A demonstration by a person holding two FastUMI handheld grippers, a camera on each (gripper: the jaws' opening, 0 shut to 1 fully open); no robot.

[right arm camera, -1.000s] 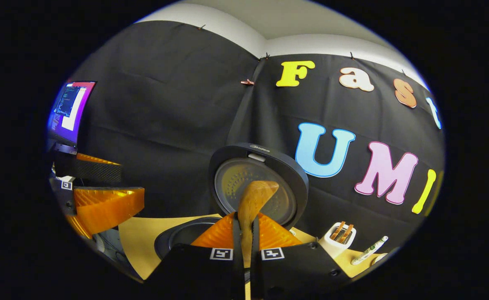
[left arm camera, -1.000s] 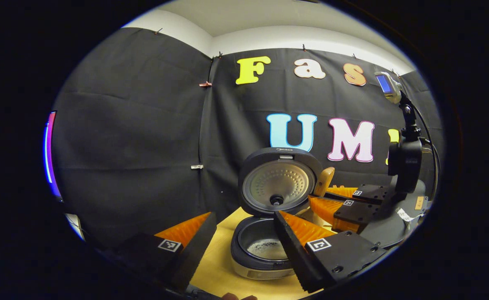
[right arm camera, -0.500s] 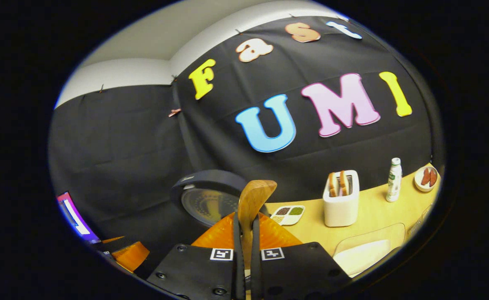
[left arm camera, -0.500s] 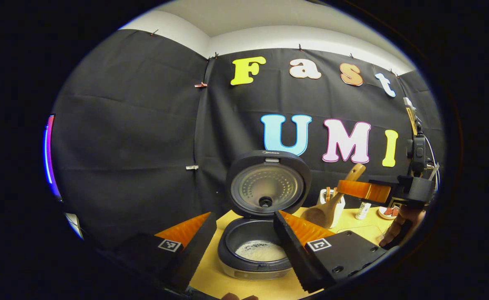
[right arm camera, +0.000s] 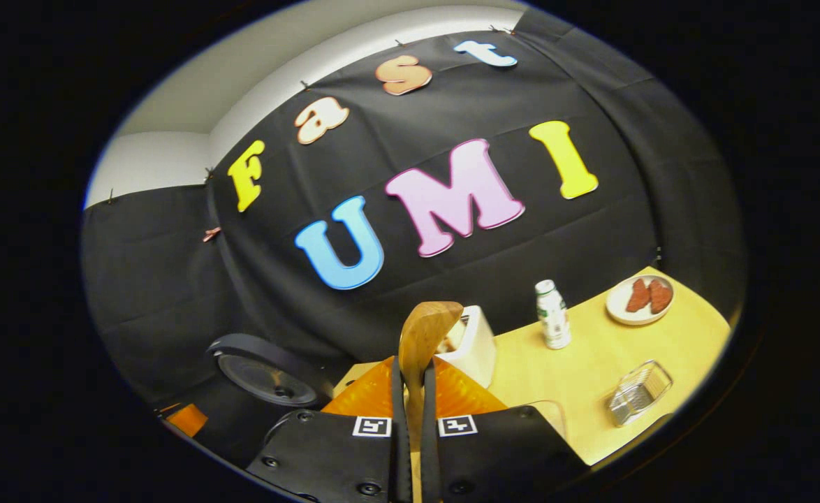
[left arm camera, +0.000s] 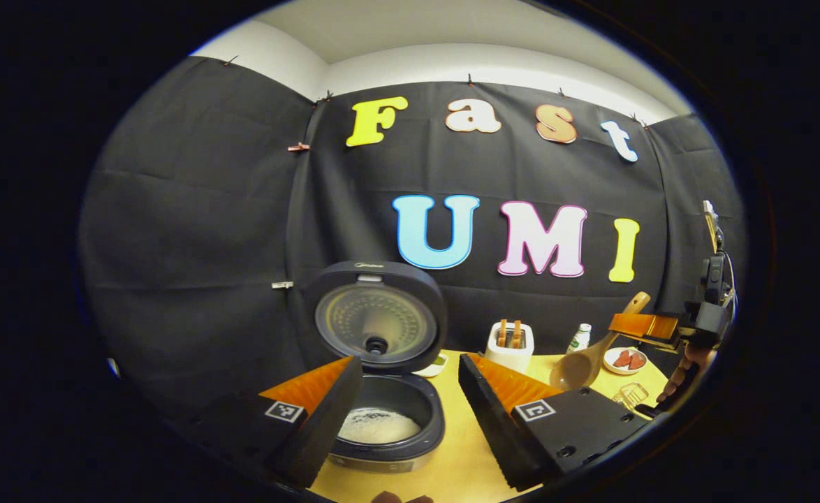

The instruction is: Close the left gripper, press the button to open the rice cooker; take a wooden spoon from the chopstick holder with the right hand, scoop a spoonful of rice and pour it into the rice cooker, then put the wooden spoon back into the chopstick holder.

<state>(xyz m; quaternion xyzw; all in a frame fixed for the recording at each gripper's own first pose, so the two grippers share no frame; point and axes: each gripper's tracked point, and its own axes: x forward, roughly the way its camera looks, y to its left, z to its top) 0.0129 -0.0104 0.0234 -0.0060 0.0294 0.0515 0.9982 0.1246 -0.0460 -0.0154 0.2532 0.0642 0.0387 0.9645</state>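
The rice cooker (left arm camera: 389,447) stands open with its lid (left arm camera: 375,325) upright and white rice in the pot (left arm camera: 382,426). My left gripper (left arm camera: 410,358) hangs open just in front of it, holding nothing. Farther right, my right gripper (left arm camera: 644,325) is shut on the handle of a wooden spoon (left arm camera: 584,360), whose bowl tilts down to the right of the white chopstick holder (left arm camera: 510,346). In the right gripper view the right gripper (right arm camera: 410,363) clamps the spoon (right arm camera: 427,332), which partly hides the holder (right arm camera: 476,342). The cooker lid (right arm camera: 263,377) lies low at the left.
On the yellow table (right arm camera: 577,377) stand a small white bottle (right arm camera: 552,314), a plate with red pieces (right arm camera: 639,299) and a small wire basket (right arm camera: 639,392). In the left gripper view, the bottle (left arm camera: 577,337) and plate (left arm camera: 623,360) sit right of the holder.
My right gripper has carried the spoon rightward, away from the cooker and toward the chopstick holder. In the left gripper view the cooker has shifted left. The left gripper stays open.
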